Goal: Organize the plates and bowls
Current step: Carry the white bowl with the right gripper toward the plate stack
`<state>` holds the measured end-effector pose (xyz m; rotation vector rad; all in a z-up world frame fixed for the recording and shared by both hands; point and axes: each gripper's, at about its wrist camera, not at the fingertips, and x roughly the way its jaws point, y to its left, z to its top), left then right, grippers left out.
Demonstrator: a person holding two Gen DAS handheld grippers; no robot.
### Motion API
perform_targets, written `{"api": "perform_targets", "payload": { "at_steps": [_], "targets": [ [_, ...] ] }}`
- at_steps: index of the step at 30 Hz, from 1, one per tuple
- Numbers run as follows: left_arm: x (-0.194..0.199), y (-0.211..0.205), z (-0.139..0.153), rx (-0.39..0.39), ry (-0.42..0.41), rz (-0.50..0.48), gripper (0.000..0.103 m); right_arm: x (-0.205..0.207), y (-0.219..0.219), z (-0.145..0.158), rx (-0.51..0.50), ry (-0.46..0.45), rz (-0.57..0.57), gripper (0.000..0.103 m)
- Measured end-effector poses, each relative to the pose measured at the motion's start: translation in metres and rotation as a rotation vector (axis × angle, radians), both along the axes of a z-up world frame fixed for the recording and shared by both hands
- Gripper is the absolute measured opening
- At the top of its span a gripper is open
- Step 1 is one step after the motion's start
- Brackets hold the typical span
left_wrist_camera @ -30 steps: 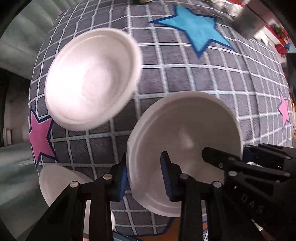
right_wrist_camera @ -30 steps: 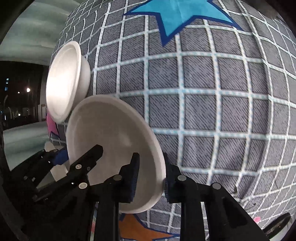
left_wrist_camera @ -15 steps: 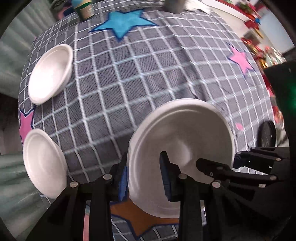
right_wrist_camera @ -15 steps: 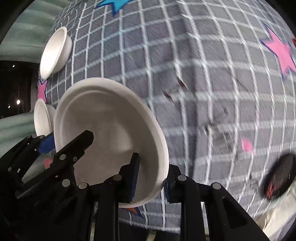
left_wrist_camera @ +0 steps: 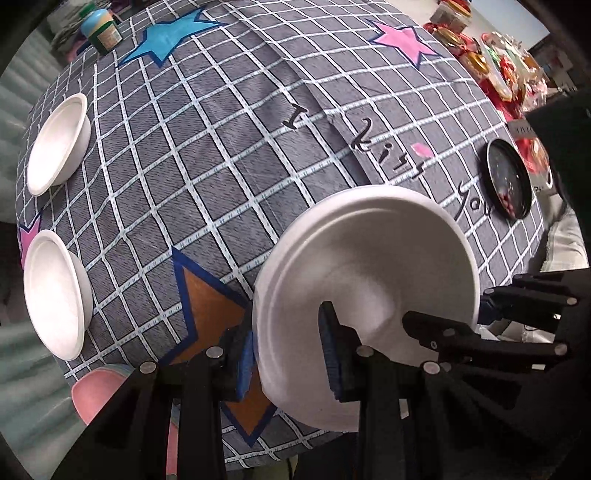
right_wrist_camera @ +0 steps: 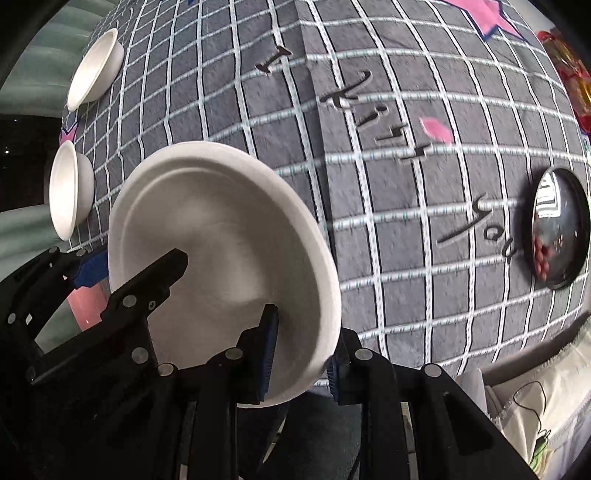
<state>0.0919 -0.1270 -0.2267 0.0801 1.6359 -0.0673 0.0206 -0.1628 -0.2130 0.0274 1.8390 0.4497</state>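
Only left wrist shows the jar (left_wrist_camera: pixel 101 31)

grey checked cloth (left_wrist_camera: pixel 221 155) | green jar (left_wrist_camera: pixel 101 31) far corner | black round lid (left_wrist_camera: pixel 509 181) right edge

A table is covered by a grey cloth (left_wrist_camera: pixel 229 155) with a white grid, sewn-on stars in blue, pink and orange, and black lettering. Two white bowls (left_wrist_camera: pixel 57 144) (left_wrist_camera: pixel 55 293) rest on the cloth near its left edge, well apart from each other. A round black dish (left_wrist_camera: pixel 509 183) with small red bits in it lies near the right edge, just beside the lettering. A jar with a blue lid (left_wrist_camera: pixel 100 30) stands at the far corner, near the blue star.
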Motion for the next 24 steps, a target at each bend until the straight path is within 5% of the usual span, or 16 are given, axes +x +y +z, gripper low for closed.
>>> {"api": "perform_targets", "payload": {
  "at_steps": [13, 16, 20, 22, 24],
  "targets": [
    [-0.046, -0.008, -0.012, -0.006, 0.009, -0.02, 0.034, -0.022, -0.007, 0.002, -0.022, -0.009, 0.008, 0.026],
    [-0.049, -0.011, -0.015, 0.001, 0.002, -0.028, 0.038, -0.026, 0.006, -0.006, -0.028, -0.01, 0.007, 0.026],
    [-0.043, -0.003, -0.007, 0.035, -0.021, -0.037, 0.058, -0.012, 0.01, -0.016, -0.035, -0.008, -0.002, 0.027],
    [-0.04, 0.007, -0.001, 0.041, -0.028, -0.034, 0.064, 0.002, 0.007, -0.021, -0.04, -0.008, -0.011, 0.033],
    [-0.041, 0.014, 0.003, 0.039, -0.033, -0.027, 0.069, 0.008, 0.004, -0.021, -0.055, -0.017, -0.032, 0.058]
  ]
}}
